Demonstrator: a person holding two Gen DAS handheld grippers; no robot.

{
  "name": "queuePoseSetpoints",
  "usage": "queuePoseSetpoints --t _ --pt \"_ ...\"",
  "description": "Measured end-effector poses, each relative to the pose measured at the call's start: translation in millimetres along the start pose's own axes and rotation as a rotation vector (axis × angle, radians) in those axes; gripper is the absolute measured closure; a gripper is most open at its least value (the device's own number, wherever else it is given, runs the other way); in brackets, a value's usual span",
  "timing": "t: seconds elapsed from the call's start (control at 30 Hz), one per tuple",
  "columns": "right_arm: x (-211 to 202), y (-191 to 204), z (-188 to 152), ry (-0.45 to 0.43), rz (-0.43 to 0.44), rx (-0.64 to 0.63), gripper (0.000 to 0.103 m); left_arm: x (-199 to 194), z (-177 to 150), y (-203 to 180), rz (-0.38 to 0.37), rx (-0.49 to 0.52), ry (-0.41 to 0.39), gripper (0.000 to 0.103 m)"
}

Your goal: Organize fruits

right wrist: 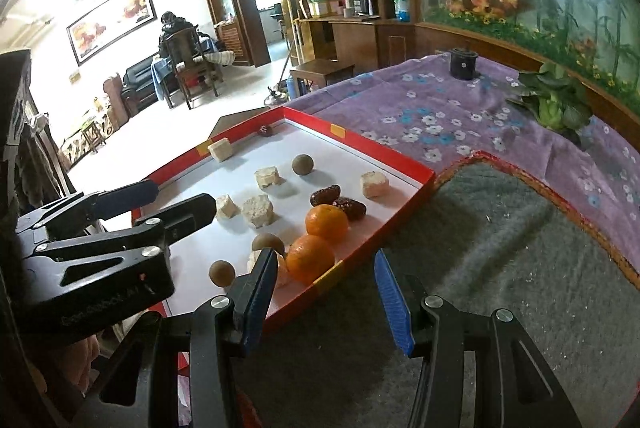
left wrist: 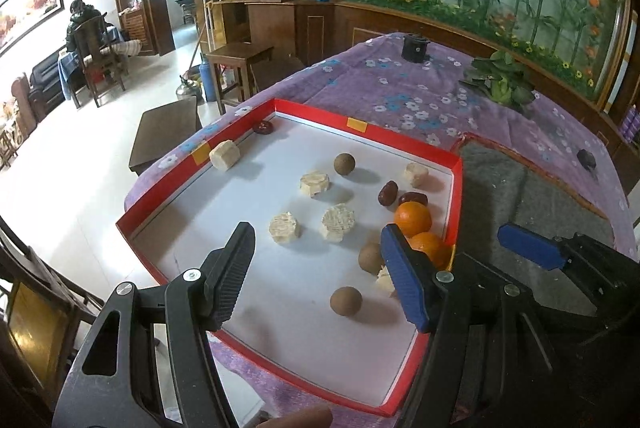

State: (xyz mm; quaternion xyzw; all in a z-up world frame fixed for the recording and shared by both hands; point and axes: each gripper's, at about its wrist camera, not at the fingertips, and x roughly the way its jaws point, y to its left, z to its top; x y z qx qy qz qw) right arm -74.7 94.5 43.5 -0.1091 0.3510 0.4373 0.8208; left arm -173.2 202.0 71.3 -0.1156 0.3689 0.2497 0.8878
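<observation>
Two glossy oranges (right wrist: 327, 222) sat touching each other inside the red-walled tray (right wrist: 382, 228), against its wall at about 4 o'clock of the white floor as the left wrist view showed it. Just past them at 12 o'clock lay two wrinkled dark red dates (right wrist: 325, 195), side by side, and a third date (left wrist: 263, 127) rested alone in the far corner at 11 o'clock. Three round, dull brown longans (left wrist: 345, 162) were scattered: one toward the far side, two nearer the tools. Pale, chunky cut pieces (left wrist: 338, 221) with rough tops were spread across the middle of the tray, one more leaning against the wall at 10 o'clock.

The tray lay on a bench covered with a purple flowered cloth (right wrist: 432, 107); a grey mat (right wrist: 480, 268) lay just beside the tray at 3 o'clock.

The left tool (left wrist: 320, 276) hung over the near part of the tray, fingers apart and holding nothing. The right tool (right wrist: 326, 304) hovered over the tray's near wall and the mat, likewise spread and bare
</observation>
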Motion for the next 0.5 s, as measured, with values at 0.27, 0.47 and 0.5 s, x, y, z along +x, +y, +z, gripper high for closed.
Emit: queuePoseSetpoints --t 0.27,0.47,0.5 --pt "2.1 3.3 3.1 0.006 -0.004 -0.012 0.054 0.6 1.4 5.0 0.003 -0.016 0.002 0.037" --pt "-1.4 2.7 2.8 0.003 -0.010 -0.012 0.054 -0.5 2.5 5.9 0.013 -0.017 -0.004 0.037" --pt "-2.6 1.6 2.8 0.000 -0.011 -0.010 0.054 -0.6 2.7 5.6 0.014 -0.018 -0.002 0.037"
